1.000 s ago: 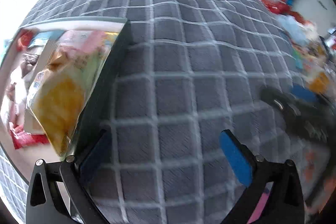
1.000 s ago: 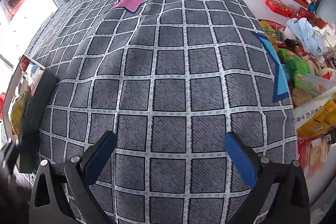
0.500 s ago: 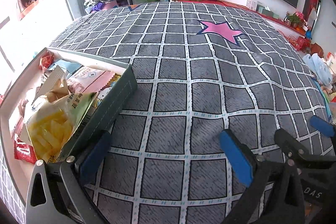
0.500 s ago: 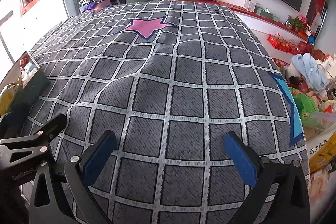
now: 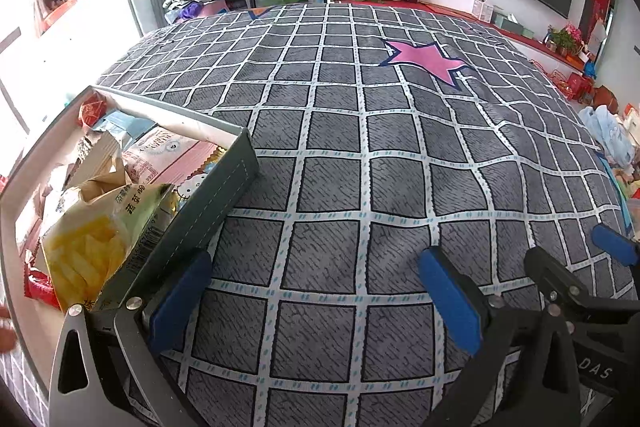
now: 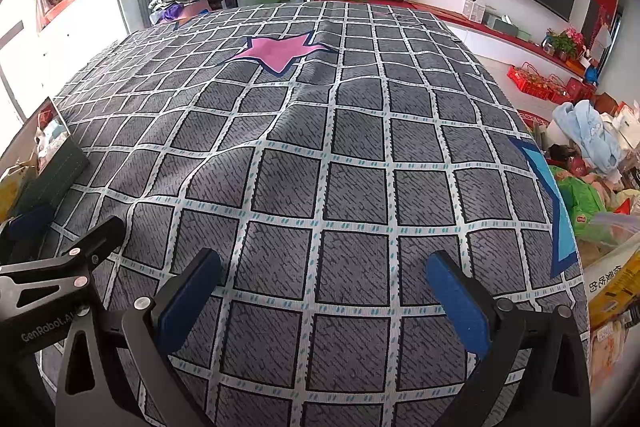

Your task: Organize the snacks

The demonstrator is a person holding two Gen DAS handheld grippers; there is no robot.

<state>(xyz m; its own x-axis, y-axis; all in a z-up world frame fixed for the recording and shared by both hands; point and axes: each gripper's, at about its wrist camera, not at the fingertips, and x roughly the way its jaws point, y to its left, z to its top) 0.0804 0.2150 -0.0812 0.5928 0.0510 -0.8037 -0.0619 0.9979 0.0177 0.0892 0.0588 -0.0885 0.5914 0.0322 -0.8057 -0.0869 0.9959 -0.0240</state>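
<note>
Both fisheye views look forward and down from just behind their own blue fingers, low over the grid-patterned cloth (image 5: 340, 187). The left wrist view sits close beside the snack box (image 5: 208, 203) at its left edge; the right wrist view, further right, sees that box (image 6: 60, 171) far left. Both share the pink star (image 6: 280, 51) and the back shelves.

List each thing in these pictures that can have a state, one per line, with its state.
Left gripper: open, empty.
Right gripper: open, empty.
Grey open-topped storage box: lidless, filled with snack packets.
Yellow chip bag: in the box, leaning on its near wall.
Grey checked bedcover with pink star: spread out, slightly wrinkled.
</note>
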